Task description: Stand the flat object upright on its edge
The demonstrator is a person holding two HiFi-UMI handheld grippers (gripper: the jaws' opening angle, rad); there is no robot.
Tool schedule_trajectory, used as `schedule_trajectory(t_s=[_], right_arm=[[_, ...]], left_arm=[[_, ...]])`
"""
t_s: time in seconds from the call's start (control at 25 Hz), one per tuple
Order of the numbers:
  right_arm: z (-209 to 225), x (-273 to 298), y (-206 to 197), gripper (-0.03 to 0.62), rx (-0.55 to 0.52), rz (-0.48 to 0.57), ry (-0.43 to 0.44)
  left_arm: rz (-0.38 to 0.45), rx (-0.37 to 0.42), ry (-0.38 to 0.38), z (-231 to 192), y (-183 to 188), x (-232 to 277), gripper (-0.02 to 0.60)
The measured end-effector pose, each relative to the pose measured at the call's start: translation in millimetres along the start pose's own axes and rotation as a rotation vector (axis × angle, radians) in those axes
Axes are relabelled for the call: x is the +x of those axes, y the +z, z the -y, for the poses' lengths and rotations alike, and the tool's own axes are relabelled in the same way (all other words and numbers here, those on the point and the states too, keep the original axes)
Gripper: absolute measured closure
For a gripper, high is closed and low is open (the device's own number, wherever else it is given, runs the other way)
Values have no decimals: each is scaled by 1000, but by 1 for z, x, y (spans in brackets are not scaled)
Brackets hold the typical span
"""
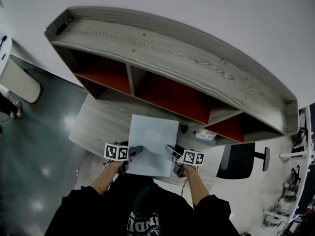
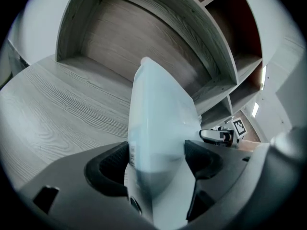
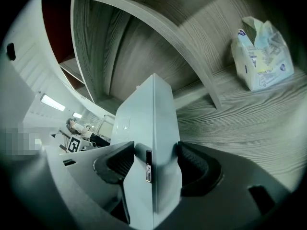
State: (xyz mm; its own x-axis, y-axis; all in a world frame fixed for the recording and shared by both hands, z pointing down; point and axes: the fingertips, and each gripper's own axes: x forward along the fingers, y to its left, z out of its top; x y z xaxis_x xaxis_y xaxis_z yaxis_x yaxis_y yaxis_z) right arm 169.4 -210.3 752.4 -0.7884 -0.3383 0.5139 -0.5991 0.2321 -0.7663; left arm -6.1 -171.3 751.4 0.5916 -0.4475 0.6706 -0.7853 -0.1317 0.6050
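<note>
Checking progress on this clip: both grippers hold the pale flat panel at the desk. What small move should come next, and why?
Probably raise the near edge so the pale flat panel pivots towards vertical. The left gripper and right gripper are each shut on a side edge near its near corners, and its broad face is turned up to the head view, not on edge on the desk.

The left gripper (image 1: 135, 150) and right gripper (image 1: 171, 151) are clamping opposite side edges of a pale blue flat rectangular panel (image 1: 153, 140), holding it over the grey woodgrain desk (image 1: 96, 127), in front of the desk's red-backed cubbies (image 1: 170, 95).
</note>
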Motion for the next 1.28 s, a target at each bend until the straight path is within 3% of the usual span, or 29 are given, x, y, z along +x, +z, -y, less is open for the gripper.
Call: schedule_trajectory(t_s=[0.48,0.84,1.28], right_arm=[[-20,-12,9,333,-66,24,18],[-36,-21,19,333,-144,46,28],[-59,-31,31,333,-307,106,57]], left_arm=[[29,78,-4,13,11,-15,207],[64,214,7,27,33,-31,207],[170,390,2,41,50,-50,207]])
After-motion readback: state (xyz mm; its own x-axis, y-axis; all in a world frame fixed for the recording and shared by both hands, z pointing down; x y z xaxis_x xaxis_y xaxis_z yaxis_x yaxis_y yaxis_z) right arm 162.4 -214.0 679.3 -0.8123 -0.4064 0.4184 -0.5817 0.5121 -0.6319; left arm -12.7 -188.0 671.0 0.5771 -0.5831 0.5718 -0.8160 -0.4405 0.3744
